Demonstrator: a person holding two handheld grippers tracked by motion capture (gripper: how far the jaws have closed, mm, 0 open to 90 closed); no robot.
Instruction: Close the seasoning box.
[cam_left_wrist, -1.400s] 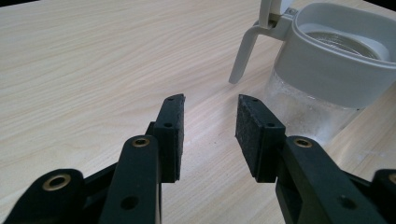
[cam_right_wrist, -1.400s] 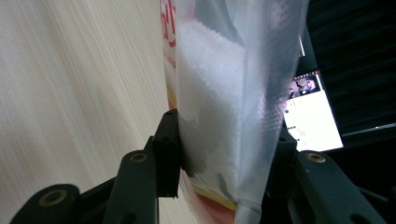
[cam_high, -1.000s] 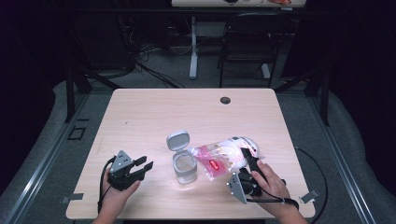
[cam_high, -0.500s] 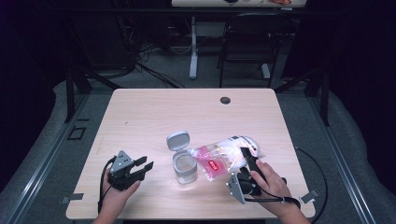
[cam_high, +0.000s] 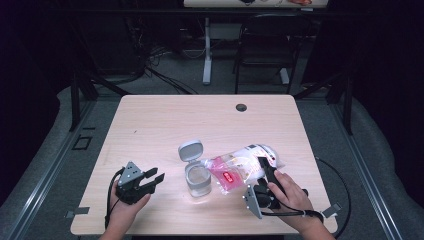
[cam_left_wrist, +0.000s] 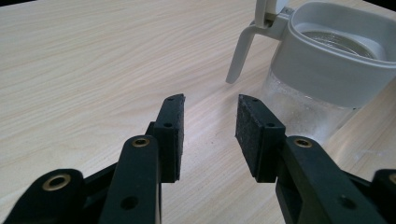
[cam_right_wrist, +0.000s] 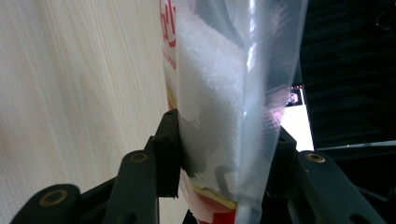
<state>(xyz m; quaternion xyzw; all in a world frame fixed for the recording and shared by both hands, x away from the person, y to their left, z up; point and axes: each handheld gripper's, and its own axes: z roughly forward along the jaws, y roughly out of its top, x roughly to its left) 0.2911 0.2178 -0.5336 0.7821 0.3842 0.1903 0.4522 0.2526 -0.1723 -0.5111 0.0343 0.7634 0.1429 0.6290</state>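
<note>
Our right tool (cam_high: 266, 172) pinches the floppy, slippery clear plastic bag of white granules (cam_high: 240, 167) mid-body; our left tool (cam_high: 154, 178) sits open, empty.

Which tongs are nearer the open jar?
Right. The right tongs hold the sugar bag, whose mouth reaches the jar; the left tongs hover open off its other side.
</note>
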